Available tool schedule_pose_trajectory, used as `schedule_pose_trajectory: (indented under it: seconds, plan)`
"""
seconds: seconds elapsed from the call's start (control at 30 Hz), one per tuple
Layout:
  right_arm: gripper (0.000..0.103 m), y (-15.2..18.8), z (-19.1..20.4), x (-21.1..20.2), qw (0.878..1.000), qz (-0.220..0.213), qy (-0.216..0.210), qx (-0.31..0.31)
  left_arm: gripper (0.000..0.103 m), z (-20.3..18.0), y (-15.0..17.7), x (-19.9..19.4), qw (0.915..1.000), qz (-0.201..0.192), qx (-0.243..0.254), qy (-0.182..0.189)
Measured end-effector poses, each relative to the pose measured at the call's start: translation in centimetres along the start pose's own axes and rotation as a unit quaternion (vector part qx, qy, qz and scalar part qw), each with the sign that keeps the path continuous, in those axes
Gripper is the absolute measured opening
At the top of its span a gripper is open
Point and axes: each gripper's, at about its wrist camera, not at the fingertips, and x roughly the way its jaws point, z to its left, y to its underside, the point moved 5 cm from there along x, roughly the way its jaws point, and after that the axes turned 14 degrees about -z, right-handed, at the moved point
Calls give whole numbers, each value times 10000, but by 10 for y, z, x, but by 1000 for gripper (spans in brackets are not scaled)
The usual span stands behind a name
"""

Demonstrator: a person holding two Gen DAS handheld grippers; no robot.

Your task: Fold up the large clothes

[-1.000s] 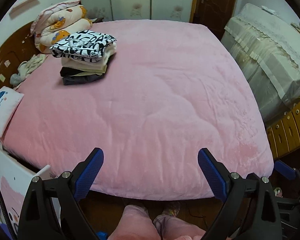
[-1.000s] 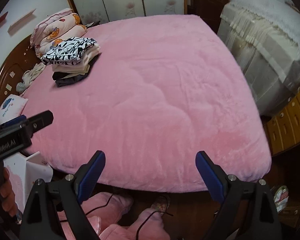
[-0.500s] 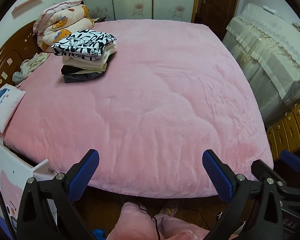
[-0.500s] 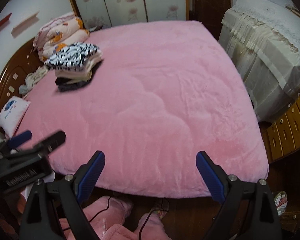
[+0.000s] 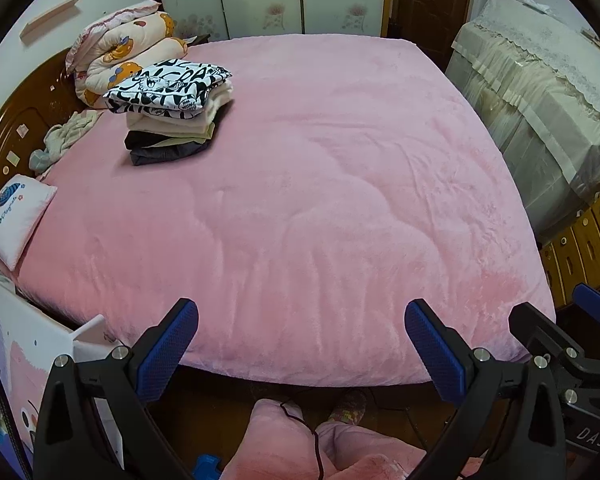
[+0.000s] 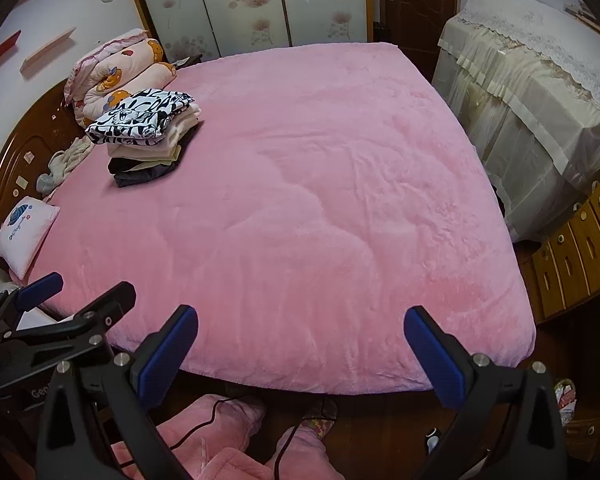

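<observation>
A stack of folded clothes (image 5: 172, 114) sits at the far left of the pink bed (image 5: 300, 200), topped by a black-and-white printed garment (image 5: 168, 84); the stack also shows in the right wrist view (image 6: 148, 136). My left gripper (image 5: 300, 344) is open and empty, held above the bed's near edge. My right gripper (image 6: 300, 346) is open and empty too, beside it at the same edge. The right gripper shows at the right of the left wrist view (image 5: 556, 328), the left gripper at the left of the right wrist view (image 6: 76, 300).
Rolled quilts (image 5: 120, 52) and a small white pillow (image 5: 16, 216) lie by the wooden headboard (image 5: 16, 120). A loose pale cloth (image 5: 64, 136) lies near them. Covered furniture (image 5: 540, 100) and wooden drawers (image 5: 580, 248) stand right. Pink-clad legs (image 5: 284, 440) are below.
Both grippers have drawn back and risen slightly from the bed's near edge, and both views tilted up a little. The jaws stay open. The clothes stack has not moved.
</observation>
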Motion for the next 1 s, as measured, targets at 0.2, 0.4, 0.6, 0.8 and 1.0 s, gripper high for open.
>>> schedule_pose_trajectory:
  seconds: [0.2,0.4,0.6,0.8,1.0]
  plan:
    - [103,-1,1,2,10000,26,-11,-78,102,4,1,5,10000,64,-33,38]
    - [103,-4,0,3,10000,21,29,-60,102,6,-1,7,10000,14,42,33]
    - [103,-4,-1,5,10000,73,67,-3,102,2,-2,7,9999,22,98,32]
    - [103,-5,-2,5,9999,66,103,-6,102,1,-1,7,9999,25,90,54]
    - [103,-4,-2,4,9999,57,115,-6,102,2,-1,8,9999,34,95,82]
